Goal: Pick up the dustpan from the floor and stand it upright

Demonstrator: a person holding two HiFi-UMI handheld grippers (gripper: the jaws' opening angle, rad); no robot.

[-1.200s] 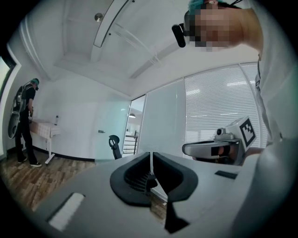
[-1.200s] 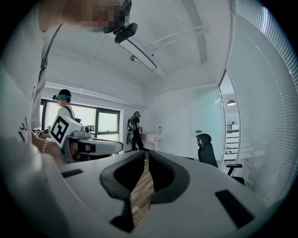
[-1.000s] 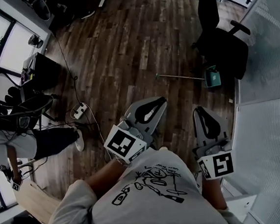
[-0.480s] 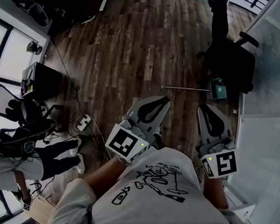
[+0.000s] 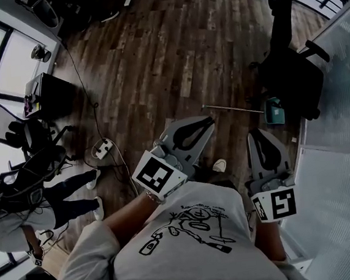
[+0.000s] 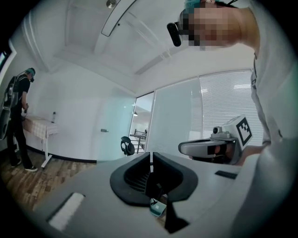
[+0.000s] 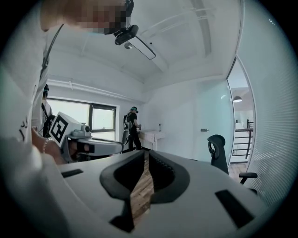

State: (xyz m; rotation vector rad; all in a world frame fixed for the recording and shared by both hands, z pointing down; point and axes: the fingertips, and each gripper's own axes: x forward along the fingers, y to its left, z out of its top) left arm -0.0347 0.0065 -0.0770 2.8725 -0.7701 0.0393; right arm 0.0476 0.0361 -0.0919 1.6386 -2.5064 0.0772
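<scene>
The teal dustpan (image 5: 274,111) lies on the wooden floor next to the black office chair, its long thin handle (image 5: 230,107) stretched out flat to the left. A sliver of teal (image 6: 158,208) shows through the gap under the left jaws. My left gripper (image 5: 208,122) is held level in front of the person's body, short of the handle, shut and empty. My right gripper (image 5: 255,136) is beside it, short of the dustpan, its jaws together with nothing between them. Each gripper shows in the other's view: the right gripper (image 6: 186,148) and the left gripper (image 7: 116,148).
A black office chair (image 5: 291,63) stands just behind the dustpan. A glass partition with blinds (image 5: 342,151) runs along the right. A power strip with cables (image 5: 104,148) lies on the floor at left, near another person (image 5: 22,212) and desks. The wearer's shoe (image 5: 219,165) shows below.
Both grippers have been carried forward together across the floor towards the dustpan and chair, staying shut. The dustpan has not moved on the floor. The person at left has shifted.
</scene>
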